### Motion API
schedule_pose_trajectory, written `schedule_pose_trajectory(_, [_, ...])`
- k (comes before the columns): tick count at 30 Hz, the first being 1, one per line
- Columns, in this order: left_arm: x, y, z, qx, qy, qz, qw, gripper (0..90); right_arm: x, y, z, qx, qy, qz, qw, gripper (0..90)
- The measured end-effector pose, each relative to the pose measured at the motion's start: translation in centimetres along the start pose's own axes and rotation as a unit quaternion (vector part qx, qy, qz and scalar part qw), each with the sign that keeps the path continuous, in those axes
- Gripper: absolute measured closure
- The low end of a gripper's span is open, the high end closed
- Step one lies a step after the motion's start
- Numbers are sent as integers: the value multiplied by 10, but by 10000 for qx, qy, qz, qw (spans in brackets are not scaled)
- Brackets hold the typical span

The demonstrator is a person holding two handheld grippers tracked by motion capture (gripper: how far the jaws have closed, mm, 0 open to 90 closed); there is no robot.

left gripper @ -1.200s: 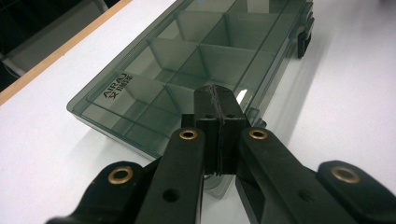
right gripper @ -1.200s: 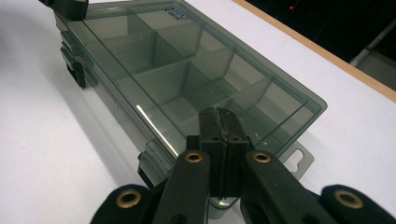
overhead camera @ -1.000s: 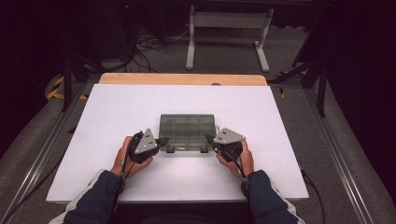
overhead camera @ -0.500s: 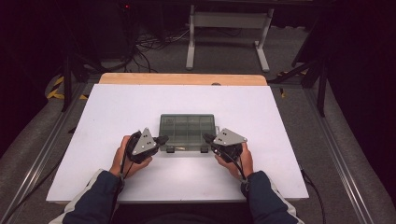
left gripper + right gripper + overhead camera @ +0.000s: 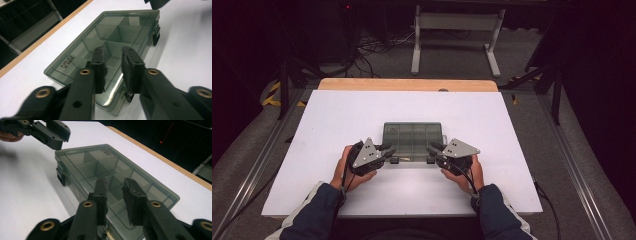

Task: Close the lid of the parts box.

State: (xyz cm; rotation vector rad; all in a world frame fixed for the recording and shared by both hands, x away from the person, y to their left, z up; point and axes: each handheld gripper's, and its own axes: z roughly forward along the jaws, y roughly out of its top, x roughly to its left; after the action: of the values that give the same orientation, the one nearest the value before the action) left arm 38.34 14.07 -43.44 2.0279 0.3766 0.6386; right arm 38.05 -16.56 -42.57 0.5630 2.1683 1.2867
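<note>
A smoky see-through compartment box (image 5: 413,137) lies shut in the middle of the white table, with black latches (image 5: 394,160) on its near side. My left gripper (image 5: 389,150) sits at the box's near left corner and my right gripper (image 5: 432,149) at its near right corner. In the left gripper view the jaws (image 5: 113,53) hover over the lid (image 5: 112,27) with a small gap. The right gripper view has its jaws (image 5: 115,182) the same way above the lid (image 5: 100,160). Both pairs of jaws have just been opening, with nothing held between them.
The white tabletop (image 5: 337,115) has bare room all around the box. A wooden strip (image 5: 407,84) runs along its far edge. Behind it stand a metal frame (image 5: 452,30) and cables on the floor. Rails flank the table's sides.
Both grippers' jaws have parted a little at the box's near corners. The hands and the box have stayed where they were.
</note>
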Motion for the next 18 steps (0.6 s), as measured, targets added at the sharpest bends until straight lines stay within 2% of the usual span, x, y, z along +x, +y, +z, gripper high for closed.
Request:
schedule_pose_trajectory(3, [0,0,0,-21,-23,-6,10000,672,1,1,0,0,-21,-40,10000,677])
schedule_pose_trajectory(4, [-1,1,0,-40,-11,8,10000,654,1,1,0,-4,-56,-42,10000,629])
schedule_pose_trajectory(7, [-1,0,0,-53,1,-19,10000,627,2,1,1,-8,-79,-34,10000,585])
schedule_pose_trajectory(9, [-1,0,0,-35,46,-42,10000,590,1,1,1,-57,-138,-2,9999,502])
schedule_pose_trajectory(11, [-1,0,1,-35,75,-55,10000,563,1,1,1,-51,-153,2,9999,480])
schedule_pose_trajectory(12, [-1,0,1,-29,85,-52,9999,499,1,1,2,-57,-171,40,9998,415])
schedule_pose_trajectory(15, [-1,-1,1,-64,73,-113,9999,453,1,1,3,-58,-207,36,9998,377])
schedule_pose_trajectory(16, [-1,-1,2,-54,73,-144,9999,388,1,1,4,-93,-209,65,9997,335])
schedule_pose_trajectory(18, [-2,-2,3,-71,55,-184,9998,337,1,1,4,-117,-292,98,9995,280])
